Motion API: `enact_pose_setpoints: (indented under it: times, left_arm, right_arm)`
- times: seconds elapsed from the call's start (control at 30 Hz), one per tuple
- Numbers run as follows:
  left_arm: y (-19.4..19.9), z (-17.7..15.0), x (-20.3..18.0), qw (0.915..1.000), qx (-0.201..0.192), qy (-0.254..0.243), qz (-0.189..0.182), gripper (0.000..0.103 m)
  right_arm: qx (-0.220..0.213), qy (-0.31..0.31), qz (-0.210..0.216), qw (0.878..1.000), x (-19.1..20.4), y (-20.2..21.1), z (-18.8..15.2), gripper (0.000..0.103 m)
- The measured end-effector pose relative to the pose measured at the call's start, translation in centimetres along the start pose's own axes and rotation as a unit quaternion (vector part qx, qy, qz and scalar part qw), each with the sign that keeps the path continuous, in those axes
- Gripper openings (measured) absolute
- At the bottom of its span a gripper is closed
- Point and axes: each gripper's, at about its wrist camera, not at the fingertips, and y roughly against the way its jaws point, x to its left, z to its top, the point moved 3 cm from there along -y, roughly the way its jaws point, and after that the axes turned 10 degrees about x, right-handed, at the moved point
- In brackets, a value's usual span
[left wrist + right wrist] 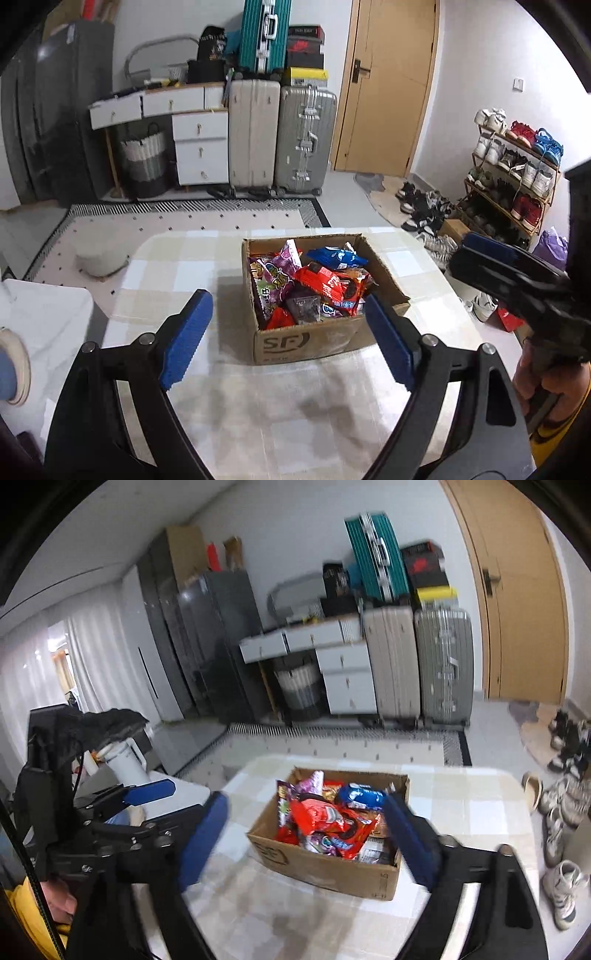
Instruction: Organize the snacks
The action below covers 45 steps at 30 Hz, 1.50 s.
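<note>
An open cardboard box (306,343) (321,871) stands on the table with the checked cloth (177,266) (461,812). It is heaped with snack packets: a red one (325,280) (317,816), a blue one (338,256) (360,795) and a purple one (273,277). My left gripper (290,336) hangs in front of the box, open, its blue pads apart with nothing between them. My right gripper (306,840) is also open and empty, just short of the box. Each gripper shows in the other's view: the right gripper (476,251) at the right, the left gripper (147,794) at the left.
Beyond the table lie a patterned rug (155,229), white drawers (199,147), suitcases (255,133) and a wooden door (388,85). A shoe rack (517,177) and loose shoes line the right wall. A white side surface (44,317) with a kettle (125,760) stands on the left.
</note>
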Motion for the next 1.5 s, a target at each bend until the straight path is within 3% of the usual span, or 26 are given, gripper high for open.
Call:
enact_pose_setpoints:
  times: [0.1,0.23,0.33,0.37,0.5,0.6,0.77,0.9,1.1,1.37,1.5]
  left_arm:
    - [2.8,-1.5,-0.4,0.9997,-0.024,-0.001,0.012,0.088]
    - [6.9,-4.2,-0.9,0.9992,-0.04,0.008,-0.006,0.089]
    - [10.0,-6.0,-0.9,0.9974,-0.071,0.013,0.002,0.103]
    - [11.2,-6.7,-0.8,0.996,-0.089,0.013,0.006,0.103]
    - [14.6,-9.5,-0.2,0.9893,-0.141,0.018,0.035,0.103]
    - [15.5,-11.8,0.8,0.9814,-0.177,0.033,0.067,0.103]
    - [13.6,-16.2,1.8,0.9735,-0.196,0.016,0.117,0.103]
    - [9.9,-18.7,3.6,0.981,-0.163,0.03,0.101,0.103]
    - [4.8,-19.7,5.3,0.9856,-0.132,0.051,0.093,0.103]
    - [-0.2,-20.7,4.6,0.9847,-0.148,0.027,0.088,0.103]
    - [-1.4,-20.9,4.9,0.9839,-0.147,0.037,0.095,0.103]
  right_arm:
    - [-0.029,0.013,-0.001,0.999,1.3,3.1,-1.7,0.095]
    - [-0.078,-0.001,-0.027,0.997,2.1,6.7,-3.4,0.101]
    - [-0.116,-0.031,-0.017,0.993,2.4,9.3,-4.5,0.102]
    - [-0.126,-0.036,-0.015,0.991,2.6,10.1,-5.0,0.102]
    - [-0.169,-0.032,-0.041,0.984,3.0,11.9,-7.1,0.102]
    - [-0.178,-0.006,-0.071,0.982,3.6,11.8,-8.9,0.102]
    - [-0.145,0.046,-0.131,0.98,4.4,10.0,-13.0,0.102]
    - [-0.149,0.067,-0.158,0.974,3.9,8.7,-16.8,0.102]
    - [-0.158,0.075,-0.159,0.972,2.7,7.4,-20.3,0.102]
    - [-0.17,0.056,-0.156,0.971,1.2,6.2,-22.5,0.102]
    - [-0.174,0.04,-0.151,0.972,0.3,6.2,-23.0,0.102]
